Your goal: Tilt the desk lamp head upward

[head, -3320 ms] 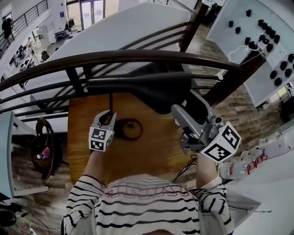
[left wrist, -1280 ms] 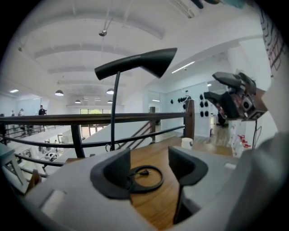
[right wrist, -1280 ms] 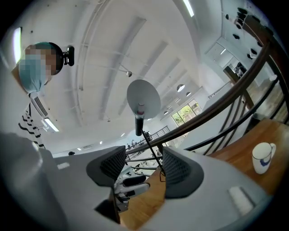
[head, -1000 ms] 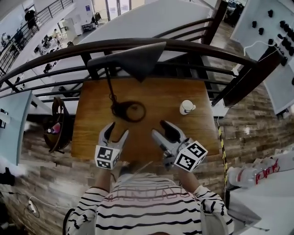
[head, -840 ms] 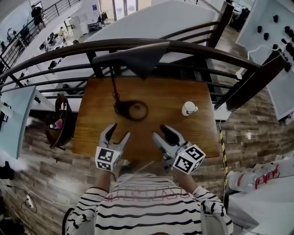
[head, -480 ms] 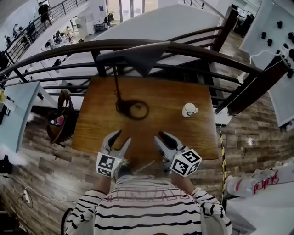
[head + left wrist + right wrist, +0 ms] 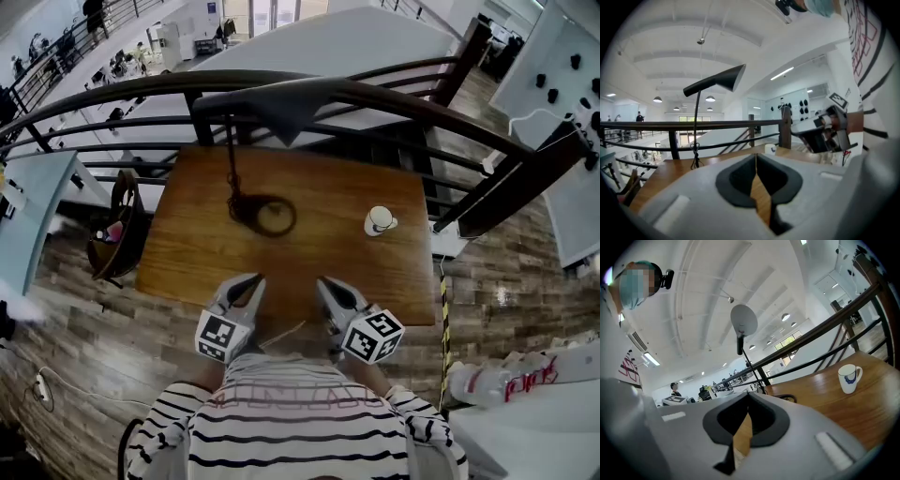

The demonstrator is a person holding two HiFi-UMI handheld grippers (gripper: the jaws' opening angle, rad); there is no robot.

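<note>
Since a second ago: both grippers drawn back to the wooden table's (image 7: 328, 187) near edge, jaws just closed, empty.
Head view: left gripper (image 7: 253, 279), right gripper (image 7: 323, 283); one black desk lamp (image 7: 281, 105), wedge head, ring base, well ahead; one white mug (image 7: 379, 220).
Left gripper view: jaws together, lamp upper left.
Right gripper view: jaws together, mug right.

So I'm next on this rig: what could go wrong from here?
The lamp carries a wide head on a thin stem; a hard push could topple it toward the railing. The mug stands alone ahead of the right claw, which has just closed empty; a careless reach might knock it.
</note>
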